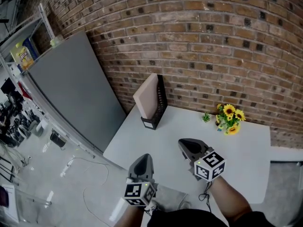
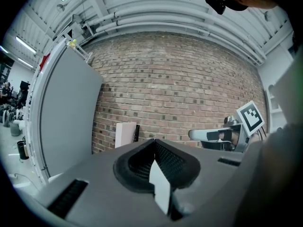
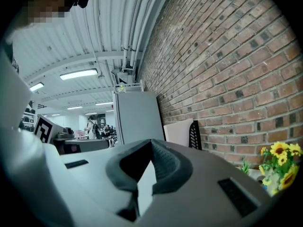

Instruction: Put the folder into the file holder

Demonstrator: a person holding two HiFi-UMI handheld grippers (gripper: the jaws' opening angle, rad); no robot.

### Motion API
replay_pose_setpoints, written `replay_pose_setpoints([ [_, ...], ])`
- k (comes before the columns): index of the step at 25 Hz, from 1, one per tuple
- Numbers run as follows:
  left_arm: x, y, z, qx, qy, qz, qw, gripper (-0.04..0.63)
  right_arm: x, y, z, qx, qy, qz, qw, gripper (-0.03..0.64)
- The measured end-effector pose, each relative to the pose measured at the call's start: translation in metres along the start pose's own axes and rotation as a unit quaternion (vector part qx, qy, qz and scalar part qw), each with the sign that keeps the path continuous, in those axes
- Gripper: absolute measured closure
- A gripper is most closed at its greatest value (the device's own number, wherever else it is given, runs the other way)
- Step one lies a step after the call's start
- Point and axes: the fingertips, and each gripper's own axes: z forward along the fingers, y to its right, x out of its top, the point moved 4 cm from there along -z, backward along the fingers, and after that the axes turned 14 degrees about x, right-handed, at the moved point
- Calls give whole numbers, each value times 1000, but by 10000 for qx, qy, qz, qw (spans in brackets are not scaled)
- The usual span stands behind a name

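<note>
My left tongs (image 1: 142,161) and right tongs (image 1: 187,146) are both pressed together, pinching nothing, on the near side. The folder (image 1: 146,97) stands in the black file holder (image 1: 161,102) at the desk's (image 1: 246,148) far left.

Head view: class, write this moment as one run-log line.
folder: standing in file holder | left gripper: shut, empty | right gripper: shut, empty | flowers: on table

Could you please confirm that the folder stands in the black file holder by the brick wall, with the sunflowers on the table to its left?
Not quite: the sunflowers are to the right of the file holder, as the head view shows. The folder does stand in the holder by the brick wall.
</note>
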Motion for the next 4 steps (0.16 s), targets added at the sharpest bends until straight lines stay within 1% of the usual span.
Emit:
replay_pose_setpoints([
  [4,3,-1,2,-45,-12,17,10000,588,1,1,0,-45,35,34,10000,614],
])
